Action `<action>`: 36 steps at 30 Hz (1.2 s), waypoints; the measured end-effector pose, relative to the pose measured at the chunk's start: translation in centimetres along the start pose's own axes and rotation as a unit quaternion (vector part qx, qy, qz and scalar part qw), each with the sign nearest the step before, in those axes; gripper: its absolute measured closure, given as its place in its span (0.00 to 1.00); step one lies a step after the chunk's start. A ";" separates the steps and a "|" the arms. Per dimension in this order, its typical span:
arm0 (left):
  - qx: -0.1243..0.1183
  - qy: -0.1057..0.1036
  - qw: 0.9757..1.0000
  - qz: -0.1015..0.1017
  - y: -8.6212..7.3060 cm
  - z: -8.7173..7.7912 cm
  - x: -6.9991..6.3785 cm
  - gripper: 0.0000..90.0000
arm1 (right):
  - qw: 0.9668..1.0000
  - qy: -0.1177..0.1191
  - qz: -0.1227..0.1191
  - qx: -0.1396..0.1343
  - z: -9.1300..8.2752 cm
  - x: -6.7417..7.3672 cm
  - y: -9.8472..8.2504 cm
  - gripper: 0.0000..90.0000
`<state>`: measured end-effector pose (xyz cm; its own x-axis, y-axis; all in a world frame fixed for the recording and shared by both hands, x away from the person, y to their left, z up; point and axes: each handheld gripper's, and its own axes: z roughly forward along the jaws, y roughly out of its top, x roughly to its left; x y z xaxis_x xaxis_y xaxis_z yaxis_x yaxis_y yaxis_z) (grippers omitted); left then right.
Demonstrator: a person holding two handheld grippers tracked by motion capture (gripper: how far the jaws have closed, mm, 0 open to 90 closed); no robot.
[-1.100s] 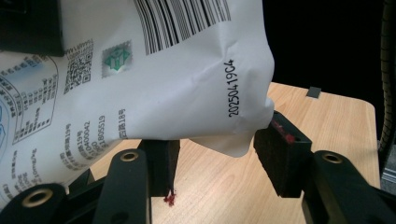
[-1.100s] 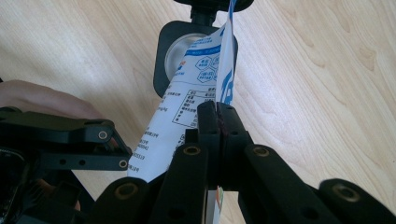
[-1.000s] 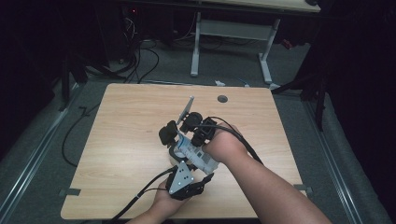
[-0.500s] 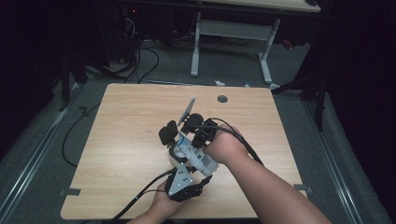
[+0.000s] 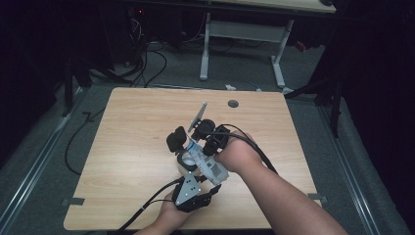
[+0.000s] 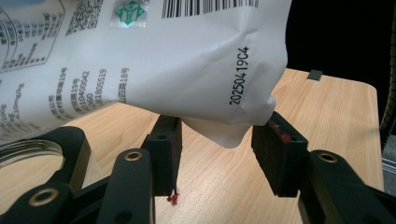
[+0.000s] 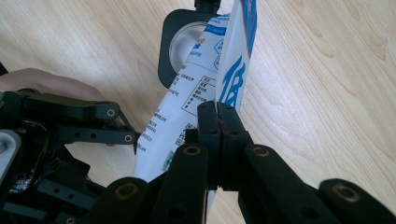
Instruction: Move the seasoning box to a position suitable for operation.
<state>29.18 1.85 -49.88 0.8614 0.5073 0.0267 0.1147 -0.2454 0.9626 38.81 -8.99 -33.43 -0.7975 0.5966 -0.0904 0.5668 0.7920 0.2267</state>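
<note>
1. Left gripper view: the left gripper (image 6: pixel 219 140) stands about half open, and its jaws have just been closing. The bottom corner of the white bag (image 6: pixel 163 60) hangs down between the two pads. The pad on the right of this view is at the edge of the bag, while the other pad is apart from it, so I judge there is no grip yet.
2. Right gripper view: the right gripper (image 7: pixel 218 112) is fully closed on a thin edge of the bag and carries it above the table (image 7: pixel 327 93).
3. Long axis of the bag: in the right gripper view it runs away from the closed jaws toward the black-framed container (image 7: pixel 187 39), which stands on the table. The far end of the bag covers part of the round mouth of the container.
4. In the high view both hands meet near the middle of the table, with the bag held slanted between them. The left hand comes from below and the right hand from the side.
5. The left gripper is the nearer one to the free bottom corner. I think the coming move needs only a little more closing, provided the corner stays between the pads and does not slip out above them
</note>
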 end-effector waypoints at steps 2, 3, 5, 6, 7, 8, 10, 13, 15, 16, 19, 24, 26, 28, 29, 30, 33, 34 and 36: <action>0.001 0.000 1.000 -0.001 -0.2 0.0 0.0 0.61 | 1.000 -0.001 0.000 -0.002 0.0 0.0 -0.1 1.00; 0.003 -0.002 1.000 -0.003 -0.2 0.1 0.0 0.61 | 1.000 0.000 -0.001 -0.002 0.0 0.0 -0.1 1.00; 0.006 -0.001 1.000 -0.002 -0.4 0.1 -0.1 0.62 | 1.000 0.001 -0.001 -0.003 -0.1 0.1 -0.2 1.00; 0.006 -0.002 1.000 -0.003 -0.5 0.2 0.0 0.62 | 1.000 0.002 0.003 -0.002 -0.1 0.1 -0.2 1.00; 0.007 -0.001 1.000 -0.004 -0.5 0.2 0.0 0.62 | 1.000 0.000 0.001 -0.002 -0.1 0.1 -0.3 1.00; 0.007 -0.001 1.000 -0.006 -0.6 0.2 0.1 0.62 | 1.000 0.001 0.000 -0.001 -0.1 0.1 -0.3 1.00; 0.008 0.000 1.000 -0.008 -0.6 0.2 0.2 0.62 | 1.000 0.004 0.000 -0.004 -0.1 0.1 -0.4 1.00; 0.005 -0.004 1.000 -0.008 -0.6 0.2 -0.1 0.62 | 1.000 -0.001 0.004 -0.004 -0.2 0.1 -0.5 1.00; 0.005 -0.009 1.000 -0.008 -0.6 0.3 -0.3 0.62 | 1.000 0.001 0.005 -0.005 -0.1 0.0 -0.5 1.00; 0.006 -0.011 1.000 -0.009 -0.6 0.4 -0.4 0.62 | 1.000 -0.003 0.005 -0.006 -0.1 0.0 -0.5 1.00; 0.006 -0.020 1.000 -0.005 -0.6 0.5 -0.7 0.60 | 1.000 -0.004 0.006 -0.005 -0.1 0.0 -0.4 1.00; 0.004 -0.043 0.999 0.009 -0.4 0.6 -1.8 0.63 | 1.000 0.000 0.006 -0.007 0.1 0.1 -0.4 1.00; 0.004 -0.052 0.999 0.011 -0.3 0.6 -2.2 0.63 | 1.000 0.000 0.005 -0.007 0.3 0.1 -0.4 1.00; 0.004 -0.057 0.998 0.013 -0.1 0.7 -2.5 0.62 | 1.000 -0.001 0.005 -0.008 0.3 0.1 -0.5 1.00; 0.003 -0.059 0.998 0.010 0.0 0.8 -2.6 0.62 | 1.000 -0.001 0.006 -0.008 0.4 0.1 -0.5 1.00; 0.004 -0.061 0.998 0.008 0.1 0.8 -2.6 0.61 | 1.000 -0.001 0.007 -0.008 0.4 0.0 -0.5 1.00; 0.001 -0.073 0.997 0.011 0.3 1.0 -3.0 0.61 | 1.000 -0.002 0.008 -0.008 0.5 0.1 -0.6 1.00; 0.001 -0.077 0.997 0.014 0.5 1.1 -3.2 0.61 | 1.000 0.001 0.010 -0.009 0.6 0.1 -0.6 1.00; -0.001 -0.079 0.997 0.017 0.8 1.3 -3.5 0.60 | 1.000 0.004 0.009 -0.009 0.8 0.0 -0.6 1.00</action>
<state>26.95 -1.21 -49.57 0.9317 0.3629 0.0162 0.0836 -0.2577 0.9626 38.62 -9.38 -34.34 -0.7885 0.6100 -0.0790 0.5777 0.7786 0.2450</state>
